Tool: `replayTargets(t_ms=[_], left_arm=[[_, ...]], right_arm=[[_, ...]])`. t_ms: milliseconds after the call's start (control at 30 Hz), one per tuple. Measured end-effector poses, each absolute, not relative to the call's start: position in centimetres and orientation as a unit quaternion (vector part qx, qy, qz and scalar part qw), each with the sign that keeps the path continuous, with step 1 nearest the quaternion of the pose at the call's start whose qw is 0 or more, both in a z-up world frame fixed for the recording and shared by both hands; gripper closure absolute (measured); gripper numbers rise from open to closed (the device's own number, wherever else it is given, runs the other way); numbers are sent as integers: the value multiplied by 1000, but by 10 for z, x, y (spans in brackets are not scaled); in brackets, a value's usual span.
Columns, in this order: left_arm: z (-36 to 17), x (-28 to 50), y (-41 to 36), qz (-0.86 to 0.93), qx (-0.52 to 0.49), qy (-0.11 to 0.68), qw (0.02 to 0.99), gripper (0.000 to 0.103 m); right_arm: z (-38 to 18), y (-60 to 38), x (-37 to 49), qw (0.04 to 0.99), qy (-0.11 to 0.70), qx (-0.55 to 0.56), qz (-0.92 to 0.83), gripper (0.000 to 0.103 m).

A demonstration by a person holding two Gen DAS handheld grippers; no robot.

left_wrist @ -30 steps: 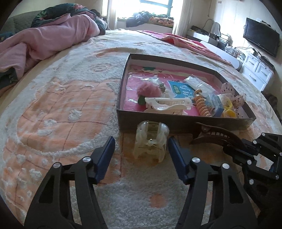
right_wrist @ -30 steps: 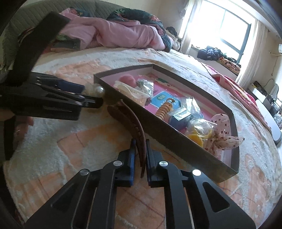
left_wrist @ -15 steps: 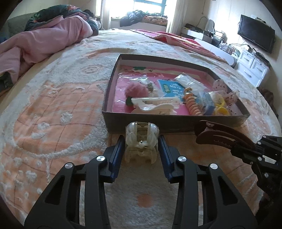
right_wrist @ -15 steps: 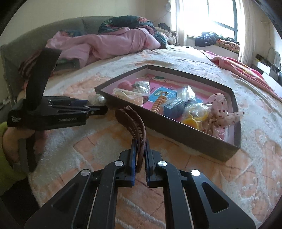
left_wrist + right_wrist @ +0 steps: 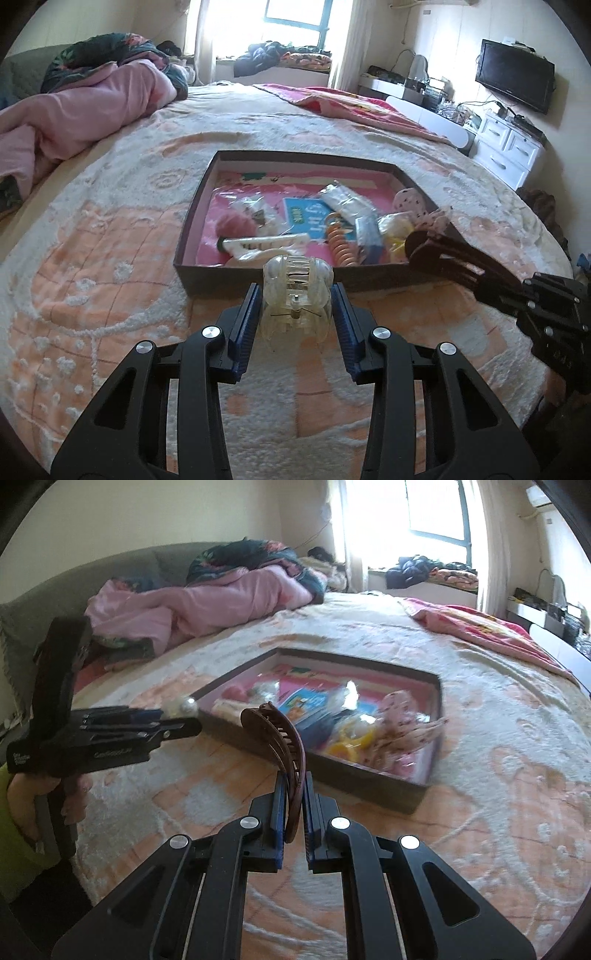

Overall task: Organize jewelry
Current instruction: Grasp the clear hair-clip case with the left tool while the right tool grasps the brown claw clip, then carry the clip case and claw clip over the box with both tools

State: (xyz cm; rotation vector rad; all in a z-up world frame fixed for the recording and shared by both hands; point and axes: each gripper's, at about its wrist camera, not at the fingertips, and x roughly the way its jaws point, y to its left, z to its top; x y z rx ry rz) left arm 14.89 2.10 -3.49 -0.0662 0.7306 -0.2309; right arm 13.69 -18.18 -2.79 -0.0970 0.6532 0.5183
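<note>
Lifted off the blanket, the clear claw clip sits clenched between the left tongs.

Left gripper: fingers narrowed onto the clear hair claw, blue pads pressed to its two sides, claw held clear of the bedspread.
Right gripper: fingers nearly together, pinching the brown hair clip at its lower end, clip rising up and left from the tips.
Left hand: wrapped around the left gripper's handle, at the left edge of the right wrist view.
Relative pose: grippers side by side, well apart.
</note>
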Motion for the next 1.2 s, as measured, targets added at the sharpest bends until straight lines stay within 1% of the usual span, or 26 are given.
replayTargets(t_ms=[367,833,1200], left_arm=[[-24,162,-2,-119,-26,348,929,72],[-26,200,-35,-128,-13,355,926,72],[-27,236,-50,-114,3,361,926,72]], right_arm=[[-20,-217,154,929,309,-22,204,95],[-24,-244,196,935,320,-1,153,95],[-26,-238,226,937,317,-11,149,95]])
